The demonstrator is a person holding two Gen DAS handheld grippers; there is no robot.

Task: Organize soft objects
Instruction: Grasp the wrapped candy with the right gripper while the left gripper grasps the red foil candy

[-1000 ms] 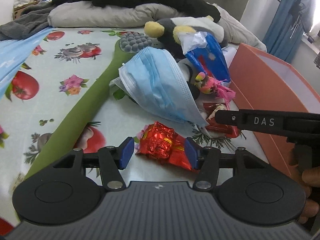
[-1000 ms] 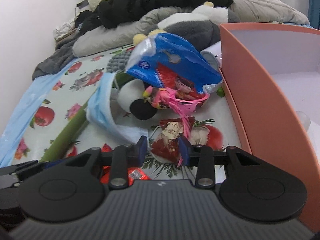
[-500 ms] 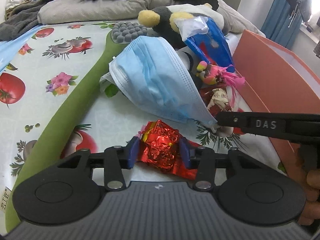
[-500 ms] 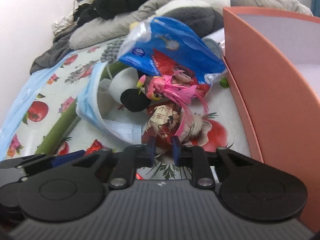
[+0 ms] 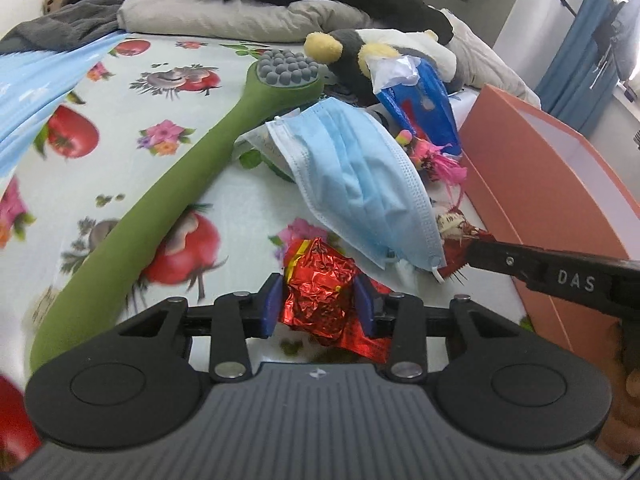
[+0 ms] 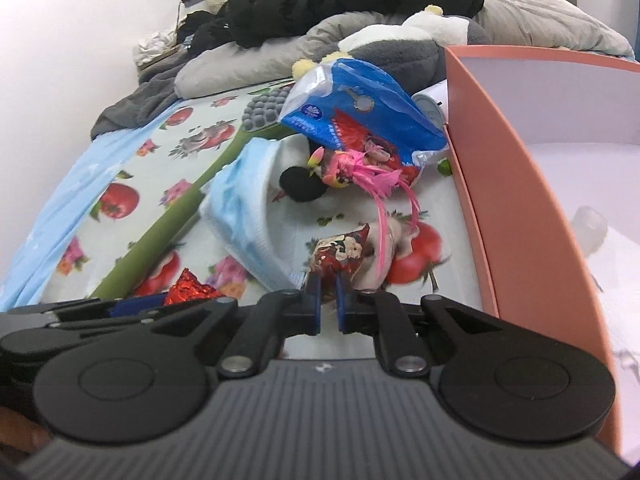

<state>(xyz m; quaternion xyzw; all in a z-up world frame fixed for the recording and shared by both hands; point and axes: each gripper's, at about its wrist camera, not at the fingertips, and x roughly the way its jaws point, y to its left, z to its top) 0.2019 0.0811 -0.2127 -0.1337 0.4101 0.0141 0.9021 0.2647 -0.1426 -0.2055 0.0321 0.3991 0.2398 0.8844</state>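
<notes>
On the flowered bed sheet, my left gripper (image 5: 318,300) is closing its blue pads on a crumpled red foil packet (image 5: 320,280), and both pads press its sides. My right gripper (image 6: 328,300) is closing too, with its pads pinching the near corner of a small red patterned pouch (image 6: 340,252). That pouch (image 5: 452,224) shows in the left wrist view at the tip of the right gripper's finger (image 5: 560,276). A blue face mask (image 5: 360,184) lies between the two grips. A pink feathered toy (image 6: 360,172) trails a feather over the pouch.
An orange open box (image 6: 512,184) stands along the right. A long green massage stick (image 5: 180,184) lies to the left. Behind the mask are a blue snack bag (image 5: 420,104) and a plush penguin (image 5: 360,52). Pillows and dark clothes are heaped at the back.
Both pairs of jaws have narrowed, the left onto the foil packet and the right onto the red pouch. Both views have shifted a little over the bed.
</notes>
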